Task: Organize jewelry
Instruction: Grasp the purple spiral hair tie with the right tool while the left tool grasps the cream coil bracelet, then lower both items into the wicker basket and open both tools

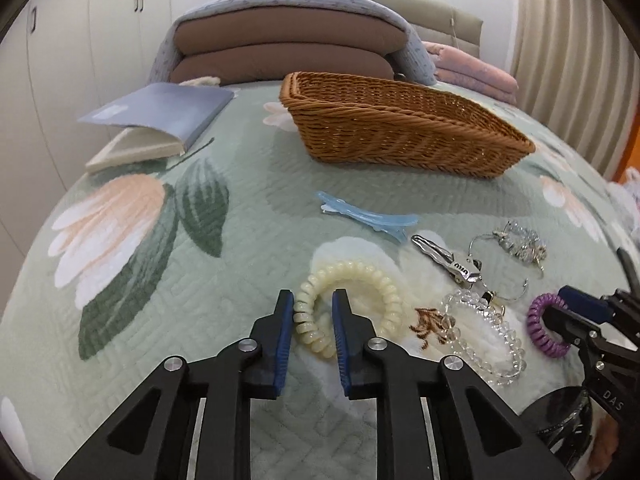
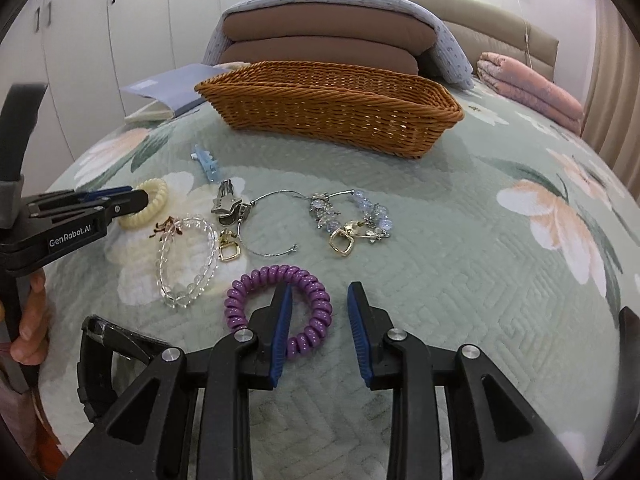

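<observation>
On the floral quilt, my left gripper (image 1: 313, 334) is open with its jaws astride the left side of a cream spiral hair tie (image 1: 348, 304), which also shows in the right wrist view (image 2: 150, 204). My right gripper (image 2: 318, 330) is open; its left finger rests inside a purple spiral hair tie (image 2: 280, 312), whose right side lies between the jaws. Further out lie a blue hair clip (image 1: 366, 218), a silver clip (image 1: 448, 260), a clear bead bracelet (image 2: 186, 258), a thin wire hoop (image 2: 272, 224) and a blue crystal bracelet (image 2: 352, 216).
An empty wicker basket (image 2: 328, 108) stands behind the jewelry. A blue book (image 1: 160, 114) lies at the back left. Stacked brown pillows under a blue blanket (image 1: 280, 40) and a folded pink blanket (image 2: 528, 88) sit at the bed's head.
</observation>
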`<state>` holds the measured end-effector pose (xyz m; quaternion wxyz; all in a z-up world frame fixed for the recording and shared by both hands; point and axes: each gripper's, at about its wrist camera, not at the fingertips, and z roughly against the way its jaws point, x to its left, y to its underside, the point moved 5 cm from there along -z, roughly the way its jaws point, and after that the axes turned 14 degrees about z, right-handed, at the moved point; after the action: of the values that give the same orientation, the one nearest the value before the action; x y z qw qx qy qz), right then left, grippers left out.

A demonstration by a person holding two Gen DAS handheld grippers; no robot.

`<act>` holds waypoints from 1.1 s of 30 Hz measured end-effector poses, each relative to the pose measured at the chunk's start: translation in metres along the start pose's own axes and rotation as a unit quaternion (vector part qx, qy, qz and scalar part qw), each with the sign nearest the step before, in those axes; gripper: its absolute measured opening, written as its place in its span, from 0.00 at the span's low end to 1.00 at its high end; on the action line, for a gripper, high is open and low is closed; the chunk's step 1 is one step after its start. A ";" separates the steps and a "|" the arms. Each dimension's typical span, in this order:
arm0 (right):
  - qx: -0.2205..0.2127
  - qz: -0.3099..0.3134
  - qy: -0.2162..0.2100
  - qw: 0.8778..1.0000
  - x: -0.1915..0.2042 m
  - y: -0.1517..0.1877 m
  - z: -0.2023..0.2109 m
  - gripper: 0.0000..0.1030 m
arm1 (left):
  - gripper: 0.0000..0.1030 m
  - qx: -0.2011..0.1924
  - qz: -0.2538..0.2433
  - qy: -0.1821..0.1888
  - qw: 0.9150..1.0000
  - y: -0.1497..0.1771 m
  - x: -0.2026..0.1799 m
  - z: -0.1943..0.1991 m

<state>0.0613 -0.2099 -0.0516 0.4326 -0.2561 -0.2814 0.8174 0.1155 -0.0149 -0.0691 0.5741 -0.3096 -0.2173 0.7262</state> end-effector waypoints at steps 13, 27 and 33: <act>-0.037 -0.027 -0.022 0.999 -0.008 0.001 0.011 0.12 | 0.11 -0.025 0.022 0.024 0.999 -0.003 0.006 0.013; -0.092 -0.066 -0.019 0.993 -0.026 -0.017 0.043 0.12 | 0.11 -0.075 0.065 0.083 0.992 -0.020 0.011 0.047; -0.117 -0.038 0.011 0.992 -0.047 -0.082 0.060 0.12 | 0.11 -0.114 0.059 0.093 0.987 -0.065 -0.007 0.077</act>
<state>0.0916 -0.2261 0.0551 0.4332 -0.3031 -0.3798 0.7591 0.1087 -0.0025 0.0310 0.5089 -0.4513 -0.2254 0.6975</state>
